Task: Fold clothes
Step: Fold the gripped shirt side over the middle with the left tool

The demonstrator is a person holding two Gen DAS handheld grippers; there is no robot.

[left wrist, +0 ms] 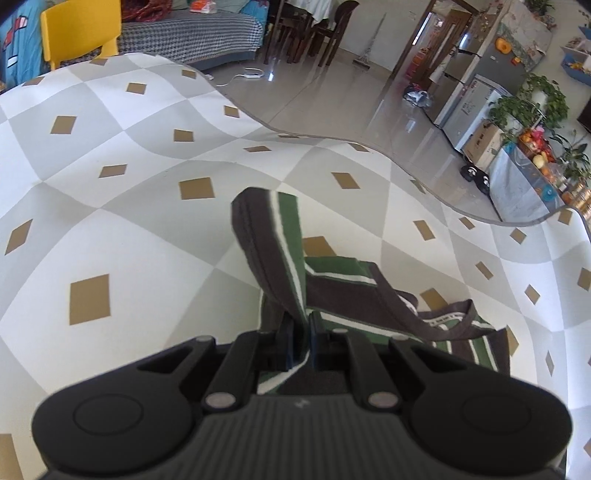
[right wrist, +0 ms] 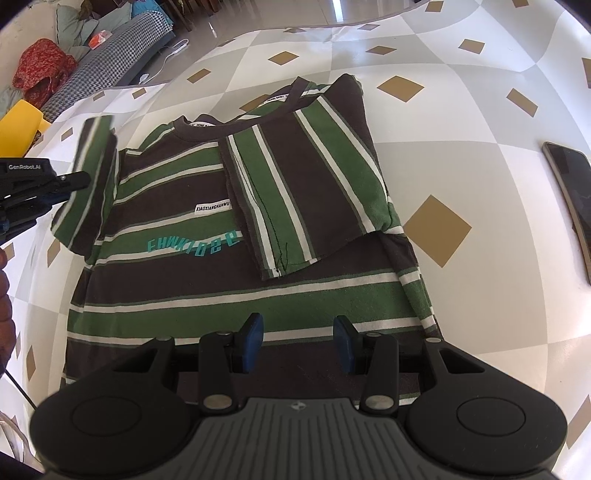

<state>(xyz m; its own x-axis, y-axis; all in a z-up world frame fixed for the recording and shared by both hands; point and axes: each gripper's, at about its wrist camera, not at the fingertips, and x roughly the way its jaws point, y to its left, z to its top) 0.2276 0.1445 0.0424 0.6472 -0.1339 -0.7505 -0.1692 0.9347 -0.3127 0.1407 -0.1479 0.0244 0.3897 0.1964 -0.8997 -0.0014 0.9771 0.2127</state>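
A green, brown and white striped T-shirt (right wrist: pixel 236 280) lies front up on the checked tablecloth (right wrist: pixel 424 177). Its right-hand sleeve (right wrist: pixel 295 177) is folded inward over the chest. In the left wrist view my left gripper (left wrist: pixel 302 325) is shut on the other sleeve (left wrist: pixel 273 236), which stands lifted off the table. The right wrist view shows that left gripper (right wrist: pixel 79 181) at the left edge, pinching the raised sleeve (right wrist: pixel 90 177). My right gripper (right wrist: pixel 298 332) hovers open over the shirt's hem with nothing between its blue pads (right wrist: pixel 253 341).
A dark phone (right wrist: pixel 572 199) lies on the cloth to the right of the shirt. A yellow chair (left wrist: pixel 79 31) stands at the table's far side. Beyond the table's curved edge (left wrist: pixel 332 138) is tiled floor, a sofa and cabinets.
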